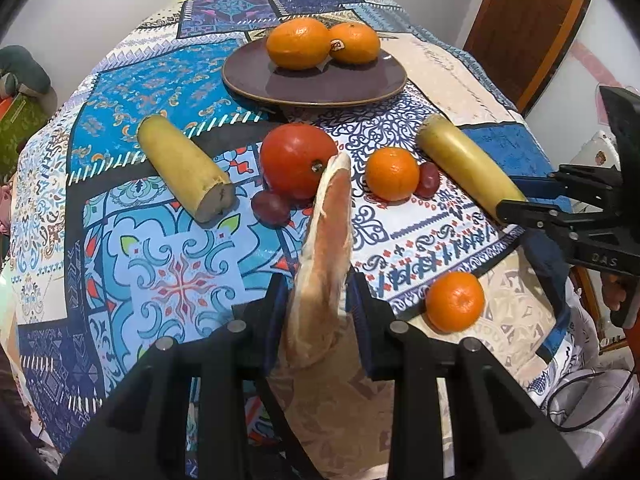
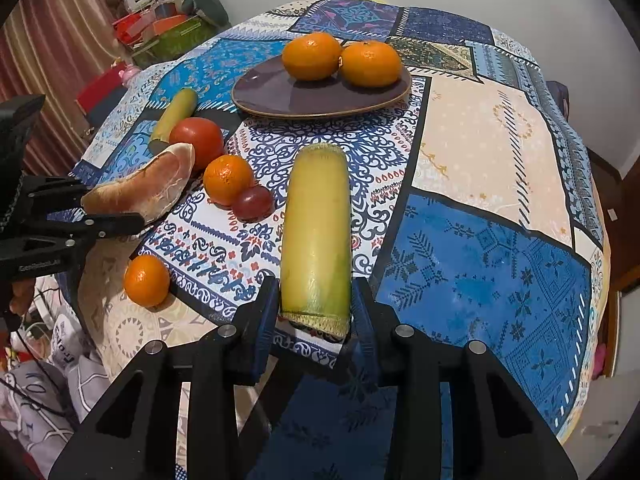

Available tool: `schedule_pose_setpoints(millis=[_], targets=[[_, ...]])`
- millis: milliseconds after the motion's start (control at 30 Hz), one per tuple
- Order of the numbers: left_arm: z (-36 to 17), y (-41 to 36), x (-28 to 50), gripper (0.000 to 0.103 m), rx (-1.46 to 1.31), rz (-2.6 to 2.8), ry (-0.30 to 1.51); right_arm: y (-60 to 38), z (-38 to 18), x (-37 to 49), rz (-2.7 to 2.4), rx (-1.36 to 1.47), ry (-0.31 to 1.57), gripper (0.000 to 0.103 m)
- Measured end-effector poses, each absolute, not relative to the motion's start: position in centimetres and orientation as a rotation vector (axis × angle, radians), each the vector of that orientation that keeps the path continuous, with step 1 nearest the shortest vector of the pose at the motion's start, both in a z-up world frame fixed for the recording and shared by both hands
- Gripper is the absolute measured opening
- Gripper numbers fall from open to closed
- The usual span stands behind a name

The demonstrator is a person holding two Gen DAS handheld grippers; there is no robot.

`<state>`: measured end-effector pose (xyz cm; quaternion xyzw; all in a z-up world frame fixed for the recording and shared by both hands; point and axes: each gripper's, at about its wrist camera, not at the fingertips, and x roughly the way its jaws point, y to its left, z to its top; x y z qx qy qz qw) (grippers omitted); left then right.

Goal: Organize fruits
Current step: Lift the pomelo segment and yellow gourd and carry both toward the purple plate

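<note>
We see the left gripper (image 1: 318, 300) clenched on a bread roll (image 1: 326, 248), which juts forward above the patterned tablecloth (image 1: 176, 280). The right gripper (image 2: 316, 312) grasps the near end of a yellow-green banana piece (image 2: 316, 236); we cannot tell whether that piece rests on the cloth or is lifted.

A dark purple plate (image 1: 296, 84) sits toward the far side of the table, carrying two oranges (image 1: 299, 43) side by side and touching; one bears a small sticker.

Between plate and grippers we note loose items on the cloth: a second banana piece (image 1: 184, 168) to the left with its cut end facing us, a red tomato (image 1: 296, 158) near the middle, a dark red grape (image 1: 271, 208) just beside it, a mandarin (image 1: 392, 174) with another grape (image 1: 429, 179) touching its right side, and one more mandarin (image 1: 455, 301) alone near the table's front edge.
</note>
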<state>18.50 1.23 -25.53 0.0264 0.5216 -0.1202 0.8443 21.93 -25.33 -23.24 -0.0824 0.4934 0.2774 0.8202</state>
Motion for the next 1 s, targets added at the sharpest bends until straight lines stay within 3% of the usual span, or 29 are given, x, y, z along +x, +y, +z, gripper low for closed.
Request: schedule_pose_setpoints(millis=[667, 1000], targets=[[-26.4, -0.4, 20.8, 0.031, 0.068, -0.229, 1.077, -23.2, -24.5, 25.4, 0.573, -0.163, 1.048, 0.037], [-25.0, 0.3, 20.1, 0.025, 0.05, -0.211, 1.039, -23.9, -24.1, 25.1, 0.575, -0.098, 1.024, 0.036]])
